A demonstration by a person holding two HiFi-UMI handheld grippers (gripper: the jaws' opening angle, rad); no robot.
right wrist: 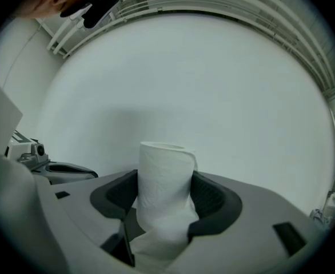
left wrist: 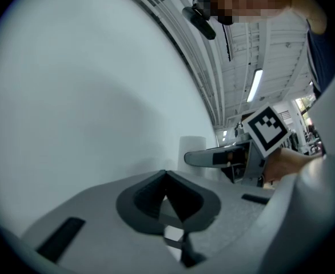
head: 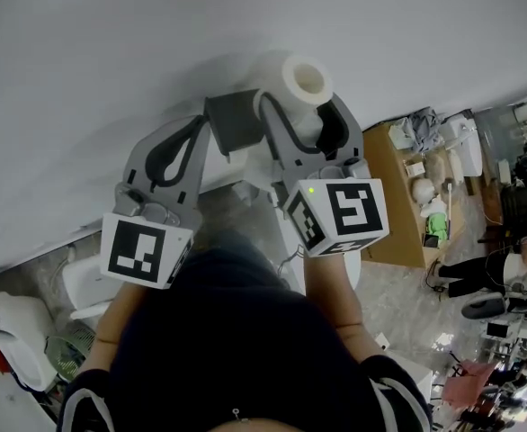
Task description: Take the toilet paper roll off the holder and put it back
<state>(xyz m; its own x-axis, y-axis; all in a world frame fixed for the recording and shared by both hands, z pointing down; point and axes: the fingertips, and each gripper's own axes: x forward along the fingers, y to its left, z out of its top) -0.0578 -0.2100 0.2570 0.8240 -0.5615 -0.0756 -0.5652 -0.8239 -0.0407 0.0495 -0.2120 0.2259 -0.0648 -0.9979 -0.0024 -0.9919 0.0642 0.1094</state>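
A white toilet paper roll (head: 305,77) (right wrist: 164,196) stands upright between the dark pads of my right gripper (head: 304,120) (right wrist: 166,201), which is shut on it and squeezes its lower part. The roll is held close to the white wall (head: 156,43), free of the dark grey holder (head: 233,120) just to its left. My left gripper (head: 202,124) (left wrist: 166,178) points at the wall with its jaw tips together, right beside the holder's left edge and nothing held. From the left gripper view the roll (left wrist: 191,144) shows behind a finger of the right gripper.
A white toilet (head: 91,286) stands below on the left, next to a small fan (head: 66,354). A wooden cabinet (head: 406,207) with loose items is on the right. A seated person (head: 479,273) and clutter lie further right.
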